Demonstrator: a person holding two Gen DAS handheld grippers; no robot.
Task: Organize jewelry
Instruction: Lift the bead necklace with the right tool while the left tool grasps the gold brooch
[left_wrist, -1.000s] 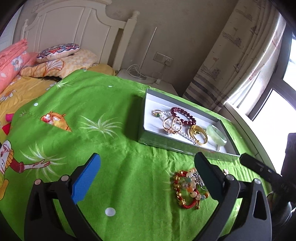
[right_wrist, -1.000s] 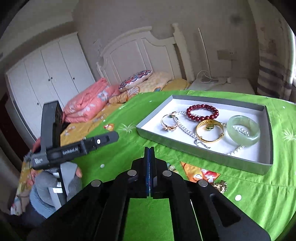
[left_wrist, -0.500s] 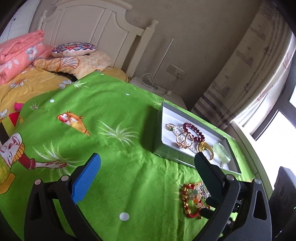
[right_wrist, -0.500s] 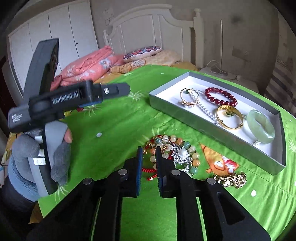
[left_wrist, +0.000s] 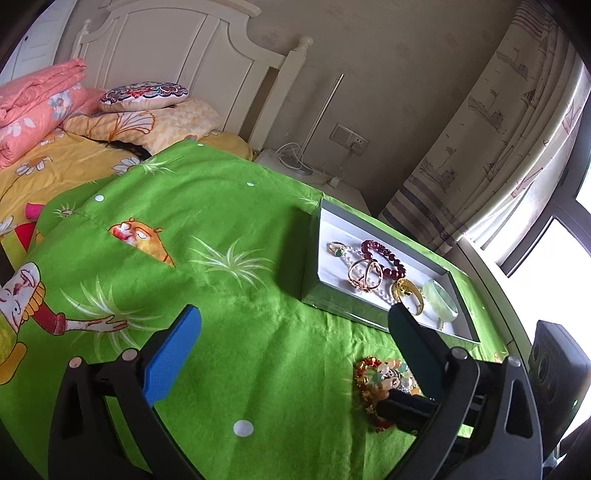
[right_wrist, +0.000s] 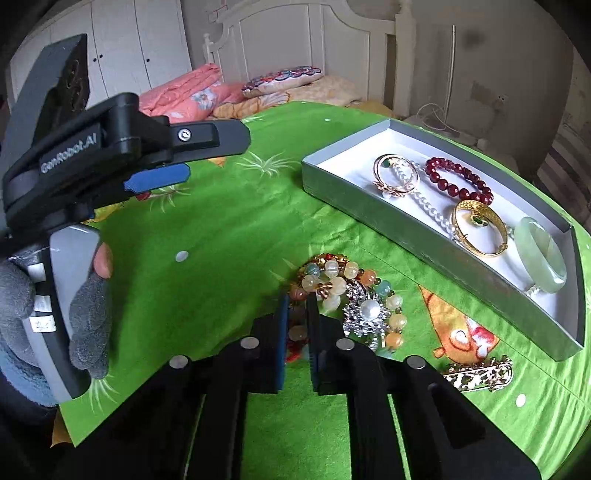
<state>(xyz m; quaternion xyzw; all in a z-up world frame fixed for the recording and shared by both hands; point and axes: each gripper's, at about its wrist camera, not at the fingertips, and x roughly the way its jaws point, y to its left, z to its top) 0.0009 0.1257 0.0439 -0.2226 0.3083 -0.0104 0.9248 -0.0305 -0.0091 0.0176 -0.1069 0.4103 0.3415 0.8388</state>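
A heap of jewellery lies on the green cloth: a mixed-bead bracelet, a silver pearl brooch and red cord. My right gripper is down on the heap's left side. Its jaws are closing to a narrow gap with beads of the bracelet pinched between the pads. In the left wrist view its black tip rests on the heap. My left gripper hovers open over bare cloth, holding nothing. The grey tray holds a red bead bracelet, a gold bangle, a jade bangle, rings and pearls.
A gold hair clip lies on the cloth near the tray's front wall. A gloved hand holds the left gripper at the left. Behind are the bed with pillows, a white nightstand and curtains.
The right gripper came down from above the cloth onto the jewellery heap, opened slightly on the way, then narrowed onto the beads. The left gripper stayed open and rolled a little.
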